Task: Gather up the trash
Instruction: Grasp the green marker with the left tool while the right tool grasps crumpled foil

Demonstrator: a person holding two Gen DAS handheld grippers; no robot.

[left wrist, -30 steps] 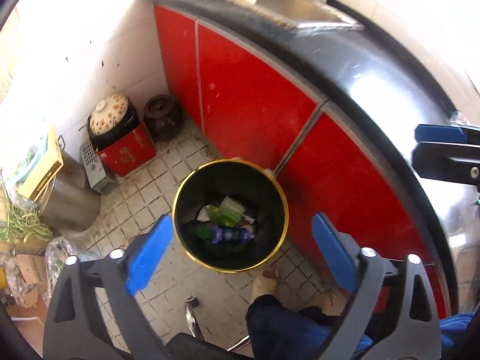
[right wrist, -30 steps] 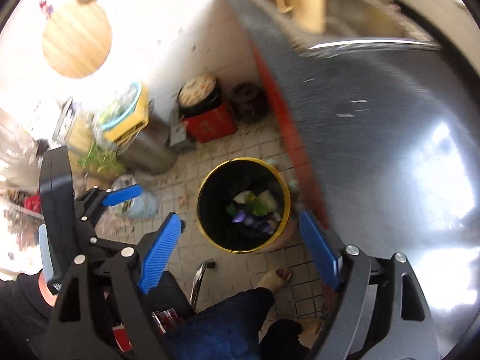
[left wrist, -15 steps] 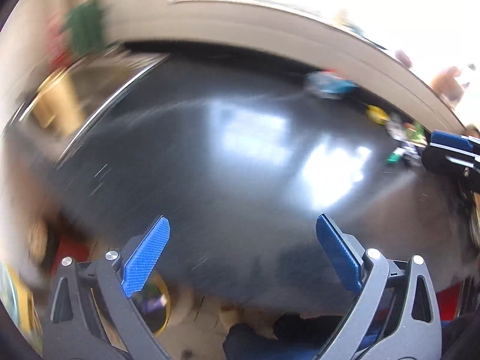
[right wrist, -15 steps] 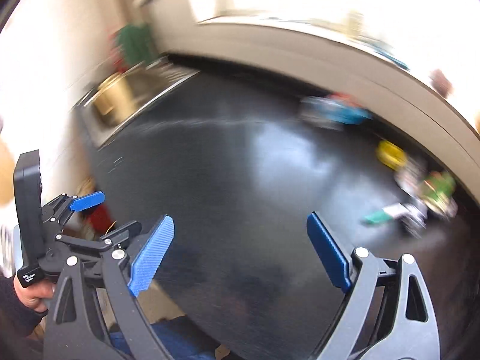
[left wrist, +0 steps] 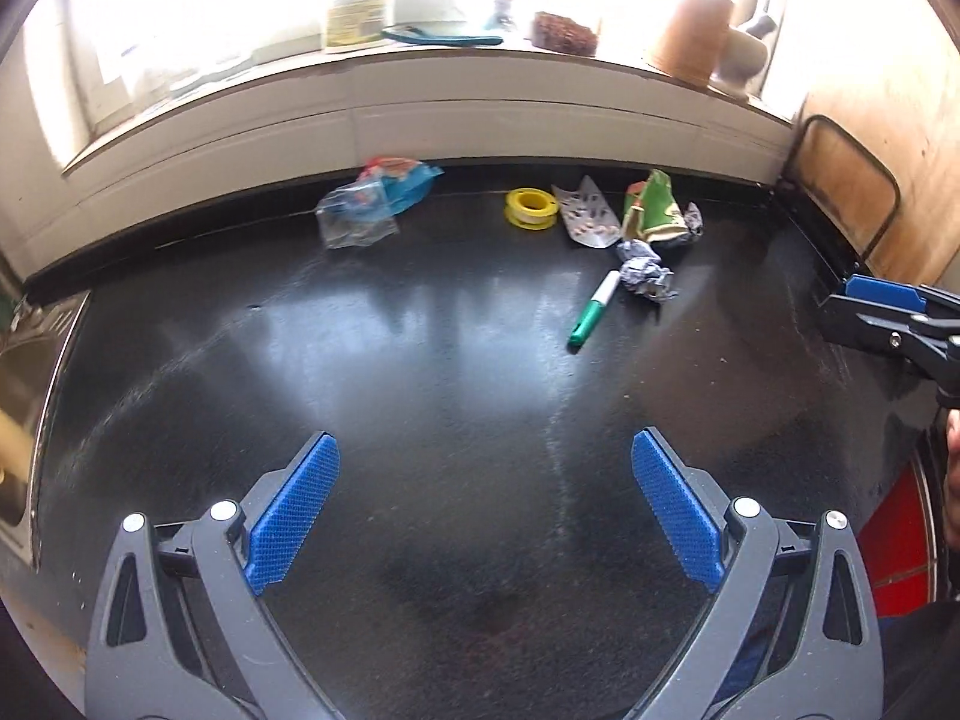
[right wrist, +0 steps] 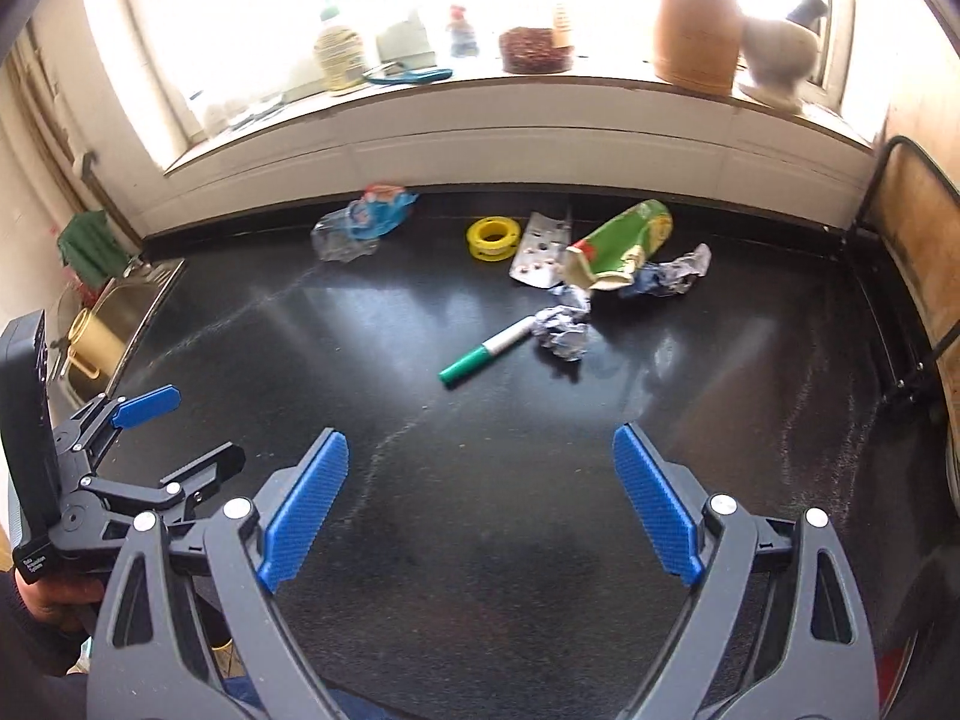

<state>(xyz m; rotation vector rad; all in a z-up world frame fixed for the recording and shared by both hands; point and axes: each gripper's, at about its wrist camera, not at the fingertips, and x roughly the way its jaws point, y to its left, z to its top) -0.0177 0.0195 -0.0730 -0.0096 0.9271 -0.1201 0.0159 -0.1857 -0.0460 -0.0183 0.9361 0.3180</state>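
Trash lies at the back of a black countertop (left wrist: 420, 372): a clear and blue plastic bag (left wrist: 375, 199), a yellow tape roll (left wrist: 529, 207), a silver blister pack (left wrist: 587, 215), a green wrapper (left wrist: 654, 213), a crumpled foil ball (left wrist: 645, 277) and a green marker (left wrist: 594, 315). The same items show in the right wrist view, such as the marker (right wrist: 489, 353) and the foil ball (right wrist: 563, 327). My left gripper (left wrist: 483, 510) is open and empty over the counter's near part. My right gripper (right wrist: 480, 501) is open and empty, to the right of the left one.
A windowsill (right wrist: 480, 90) behind the counter holds a bottle, a bowl, a clay pot (right wrist: 696, 30) and a pale vase. A sink (right wrist: 114, 312) with a yellow cup lies at the left end. A black wire rack (right wrist: 906, 276) stands at the right end.
Both grippers have swung up from the black and yellow bin on the floor to face the countertop and its trash. Both stayed open and empty.
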